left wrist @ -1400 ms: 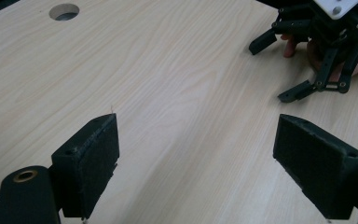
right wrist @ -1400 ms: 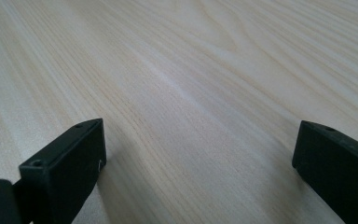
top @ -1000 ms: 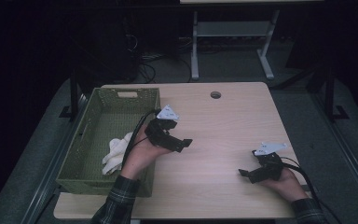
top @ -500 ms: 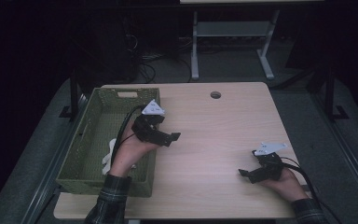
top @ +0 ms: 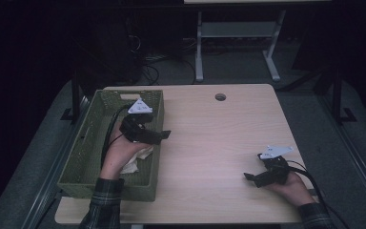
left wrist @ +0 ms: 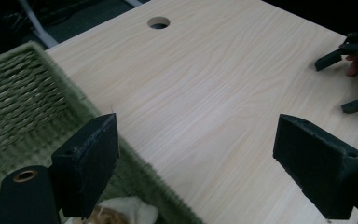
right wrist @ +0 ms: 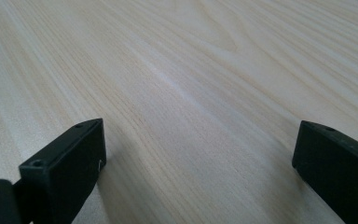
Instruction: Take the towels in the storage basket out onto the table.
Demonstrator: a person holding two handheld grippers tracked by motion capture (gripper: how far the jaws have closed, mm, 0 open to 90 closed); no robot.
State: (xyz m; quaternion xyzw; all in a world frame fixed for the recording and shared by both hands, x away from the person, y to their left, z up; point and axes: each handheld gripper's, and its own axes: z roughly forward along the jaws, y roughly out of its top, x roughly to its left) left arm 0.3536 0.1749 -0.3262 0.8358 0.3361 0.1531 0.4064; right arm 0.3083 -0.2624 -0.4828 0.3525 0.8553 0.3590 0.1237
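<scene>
Cloth (top: 138, 160) in the basket (top: 88, 162), and our jaws are empty.

We hold our left gripper (top: 158, 136) above the near edge of the green basket, and its jaws are wide open with nothing between them. The white cloth lies in the basket, just below and behind these jaws; in the left gripper view a bit of it (left wrist: 121, 212) peeks out under the jaw nearest the basket. Ahead of the jaws is bare wooden surface (top: 219, 138). Our right gripper (top: 255, 177) rests low on the surface, well apart from the basket, and its jaws are wide open too, with only wood between them. We think the job is almost done: the cloth looks put away. We see nothing else left to pick up.
</scene>
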